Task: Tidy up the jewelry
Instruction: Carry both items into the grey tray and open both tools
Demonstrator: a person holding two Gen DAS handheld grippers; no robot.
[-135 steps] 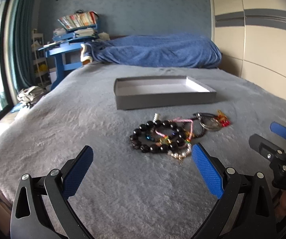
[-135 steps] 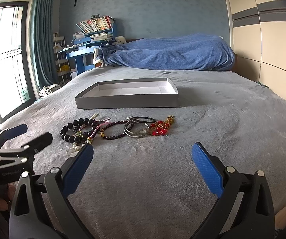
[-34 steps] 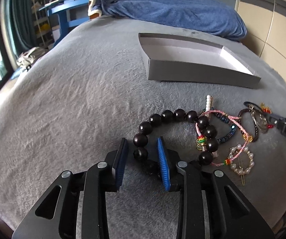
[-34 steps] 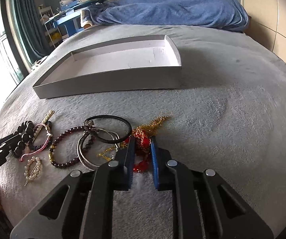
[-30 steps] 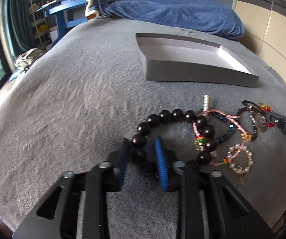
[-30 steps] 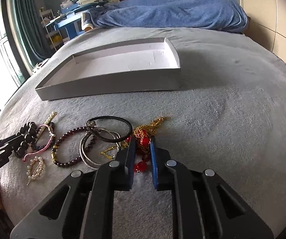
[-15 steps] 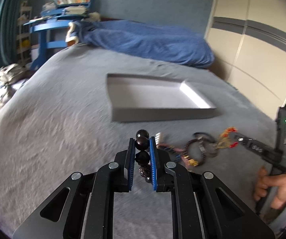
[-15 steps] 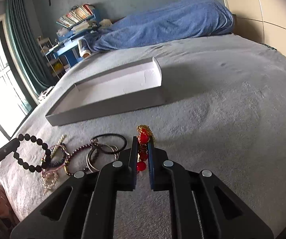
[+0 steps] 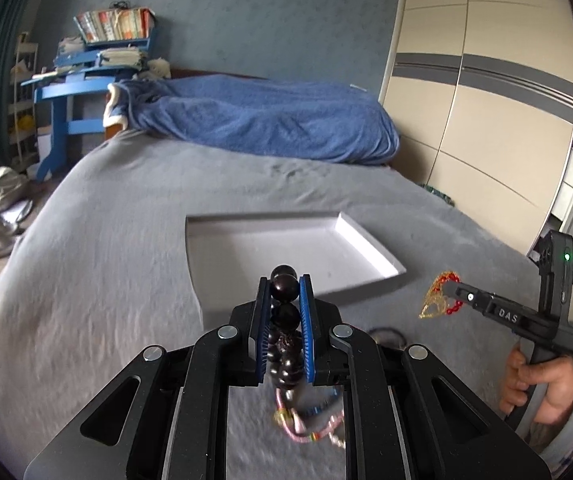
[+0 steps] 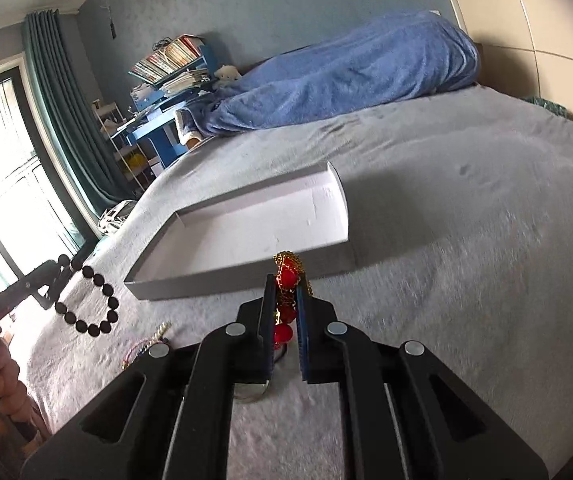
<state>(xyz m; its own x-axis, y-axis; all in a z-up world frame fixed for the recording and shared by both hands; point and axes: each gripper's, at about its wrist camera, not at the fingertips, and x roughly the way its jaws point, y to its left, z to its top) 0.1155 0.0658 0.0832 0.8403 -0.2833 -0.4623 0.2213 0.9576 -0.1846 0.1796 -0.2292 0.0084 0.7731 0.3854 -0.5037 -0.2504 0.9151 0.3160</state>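
Both our grippers clamp jewelry above the grey bed, with the tray just ahead.

Our left gripper (image 9: 285, 292) has its blue pads pressed on the dark bead bracelet (image 9: 285, 300), which hangs as a loop in the air in the right wrist view, and a pink cord bracelet (image 9: 310, 430) dangles blurred below the beads. Our right gripper (image 10: 286, 292) is closed tight on the red and gold chain piece (image 10: 286, 276), whose gold links stick out past the tips. The shallow grey tray (image 10: 174, 284), white inside, lies on the bedspread (image 9: 98, 264) beyond both. A few more pieces (image 10: 146, 344) rest on the bedspread near the tray's front wall, partly hidden by the fingers.
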